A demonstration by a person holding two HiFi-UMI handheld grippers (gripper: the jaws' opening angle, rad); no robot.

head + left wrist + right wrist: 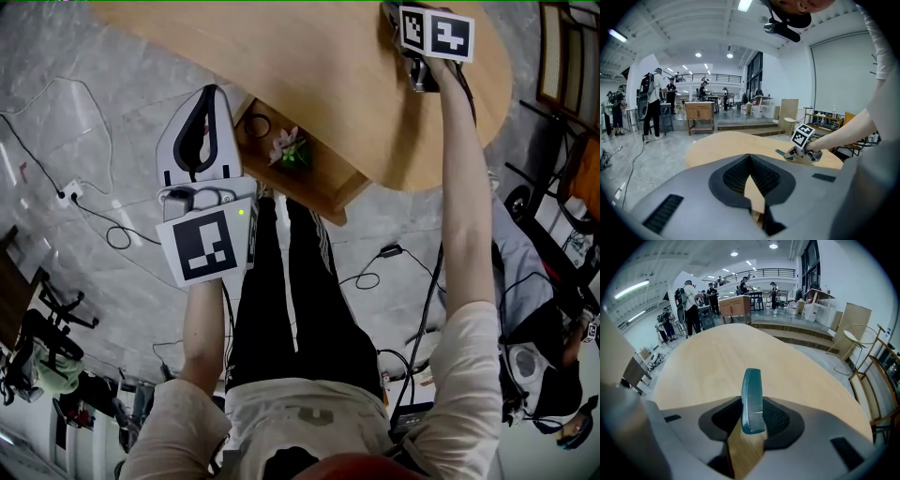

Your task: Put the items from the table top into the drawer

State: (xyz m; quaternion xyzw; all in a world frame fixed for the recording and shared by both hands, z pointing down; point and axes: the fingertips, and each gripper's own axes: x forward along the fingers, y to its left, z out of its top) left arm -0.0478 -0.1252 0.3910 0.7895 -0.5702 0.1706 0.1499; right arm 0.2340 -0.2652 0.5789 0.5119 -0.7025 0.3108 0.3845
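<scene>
Entry: teal plastic comb point(752, 390), gripped on edge in my right claw point(751, 403) over the oval pale-wood tabletop point(708, 357); my left claw point(208, 98) closed, empty, beside the open wooden drawer point(319, 185); best handled with a firm pinch and a straight lift.

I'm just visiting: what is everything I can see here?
Table: one, light wood, oval, centre.
Drawer: one, wooden, open under the table.
Flower: one, pink and green, in the drawer.
Comb: one, teal, upright in the right tool.
Cables: several, black, on the grey floor.
Bystanders: several, dark clothes, far background.
Left tool: one, white, beside the drawer, shut, empty.
Right tool: one, grey, over the table, gripping the comb.
Arms: two, cream sleeves, holding the tools.
</scene>
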